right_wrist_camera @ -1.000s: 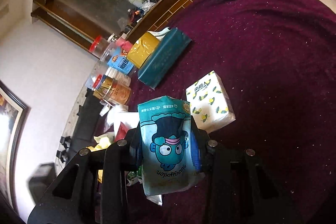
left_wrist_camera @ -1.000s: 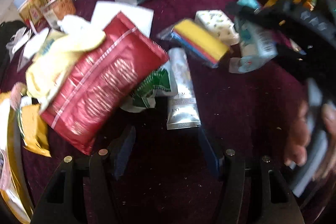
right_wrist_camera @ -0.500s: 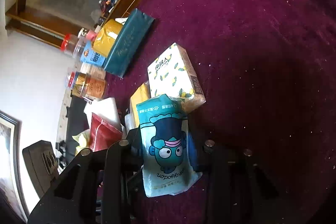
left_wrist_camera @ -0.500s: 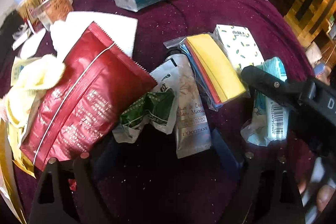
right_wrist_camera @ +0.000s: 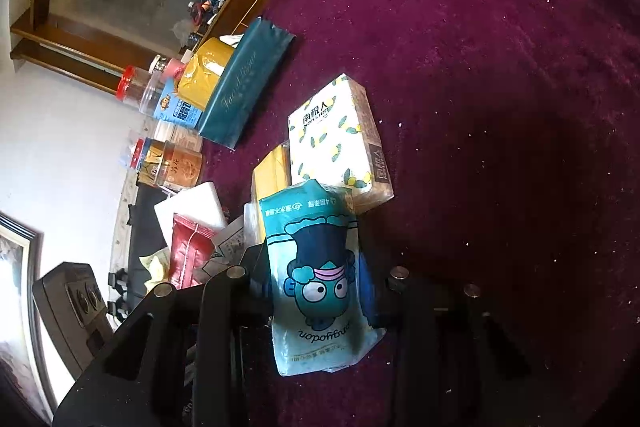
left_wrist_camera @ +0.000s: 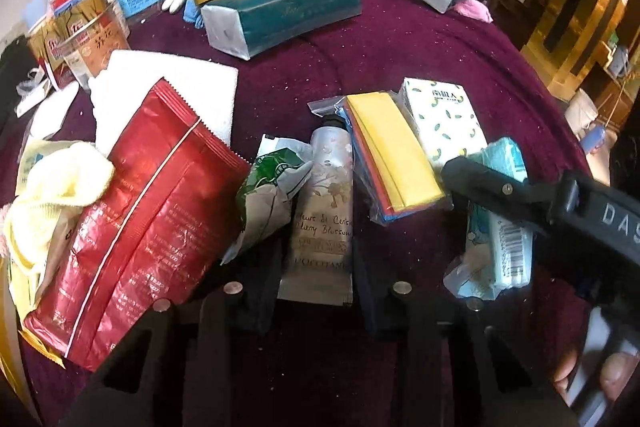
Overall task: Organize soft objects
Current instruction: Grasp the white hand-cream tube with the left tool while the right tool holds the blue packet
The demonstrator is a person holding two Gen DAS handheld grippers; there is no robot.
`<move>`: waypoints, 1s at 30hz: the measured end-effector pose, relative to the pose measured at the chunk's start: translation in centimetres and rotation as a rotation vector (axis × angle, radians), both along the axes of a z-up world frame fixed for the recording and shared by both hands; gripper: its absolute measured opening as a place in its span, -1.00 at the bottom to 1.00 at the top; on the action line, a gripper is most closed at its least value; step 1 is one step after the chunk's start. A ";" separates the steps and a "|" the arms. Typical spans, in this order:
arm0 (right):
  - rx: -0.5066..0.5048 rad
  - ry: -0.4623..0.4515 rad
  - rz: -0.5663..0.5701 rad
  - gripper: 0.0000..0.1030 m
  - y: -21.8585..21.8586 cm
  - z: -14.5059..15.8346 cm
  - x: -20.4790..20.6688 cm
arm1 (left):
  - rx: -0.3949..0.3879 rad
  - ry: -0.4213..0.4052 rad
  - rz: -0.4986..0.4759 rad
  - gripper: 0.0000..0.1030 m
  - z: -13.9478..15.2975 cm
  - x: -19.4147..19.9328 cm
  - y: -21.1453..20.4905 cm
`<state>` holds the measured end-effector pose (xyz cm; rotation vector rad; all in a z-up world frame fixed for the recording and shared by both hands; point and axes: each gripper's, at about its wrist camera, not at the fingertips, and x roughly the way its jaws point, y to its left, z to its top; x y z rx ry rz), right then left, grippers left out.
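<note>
Squeezing the soft, light tissue pack [right_wrist_camera: 316, 291], the right gripper [right_wrist_camera: 316, 301] grips its middle; the left gripper [left_wrist_camera: 316, 291] hangs open around the tube [left_wrist_camera: 326, 211].

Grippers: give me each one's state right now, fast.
Left gripper: open, fingers on either side of the hand cream tube, not clamped.
Right gripper: shut on the cartoon tissue pack.
</note>
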<state>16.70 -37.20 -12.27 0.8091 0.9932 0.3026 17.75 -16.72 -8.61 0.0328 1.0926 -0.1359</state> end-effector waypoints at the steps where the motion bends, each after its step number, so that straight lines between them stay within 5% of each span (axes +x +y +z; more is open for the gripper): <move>1: 0.004 0.001 -0.001 -0.41 0.0 0.0 0.0 | -0.021 -0.001 -0.003 -0.33 0.0 -0.1 0.3; 14: 0.082 0.000 0.002 -0.37 -0.8 -0.6 -0.6 | -0.221 0.010 -0.070 -0.34 2.1 -7.9 6.7; 18: 0.214 -0.004 0.019 -0.37 -0.9 -1.3 -1.5 | -0.244 -0.028 -0.078 -0.44 3.7 -12.0 10.6; 19: 0.270 0.002 0.021 -0.37 -0.9 -1.7 -1.7 | -0.251 -0.029 -0.080 -0.89 3.9 -12.8 11.4; 25: 0.553 0.029 0.055 -0.36 1.8 -3.5 -4.4 | -0.263 -0.011 -0.025 -0.93 2.7 -16.0 17.3; 30: 0.447 0.017 0.072 -0.36 6.2 -2.9 -6.9 | -0.322 0.007 -0.008 -0.94 2.7 -16.2 19.1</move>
